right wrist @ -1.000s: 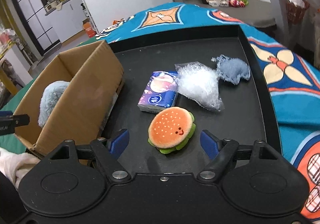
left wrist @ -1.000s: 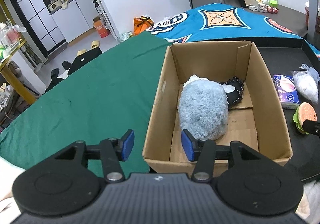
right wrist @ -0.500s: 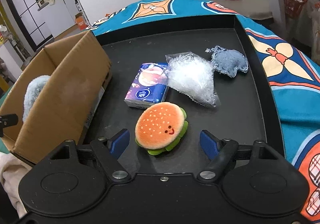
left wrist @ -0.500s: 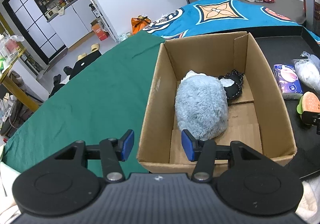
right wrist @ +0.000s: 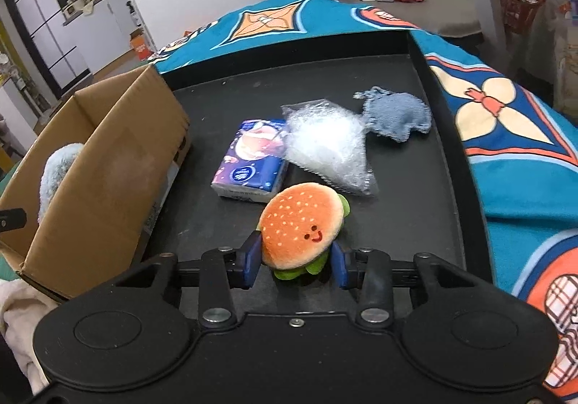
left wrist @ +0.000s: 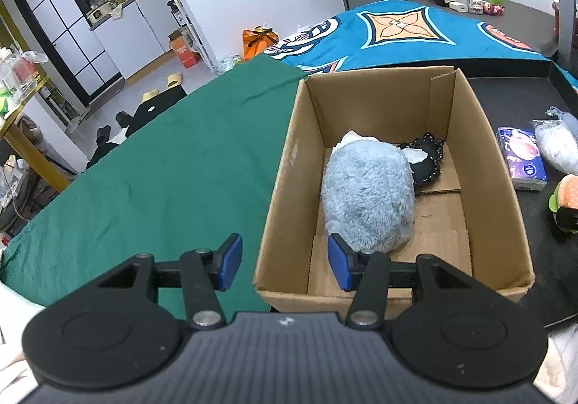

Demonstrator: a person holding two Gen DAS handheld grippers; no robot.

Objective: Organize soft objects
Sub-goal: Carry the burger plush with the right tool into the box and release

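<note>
Right gripper [right wrist: 294, 265] had closed since half a second earlier: then spread wide beside the burger plush [right wrist: 301, 228], now pinching its lower half between both blue pads. Plush looked tilted up, possibly just off the black tray [right wrist: 415, 230]. Judged: grasp made; carry to the box next.

Beyond it on the tray: tissue pack [right wrist: 251, 165] just far-left of the plush, bubble-wrap bag [right wrist: 330, 147] touching the pack, blue-grey knit pouch [right wrist: 395, 116] farther right.

Left gripper [left wrist: 283, 261] spread, empty, hovering over the near-left corner of the cardboard box [left wrist: 283, 165]. Inside: fluffy blue plush [left wrist: 366, 198], black item behind.
</note>
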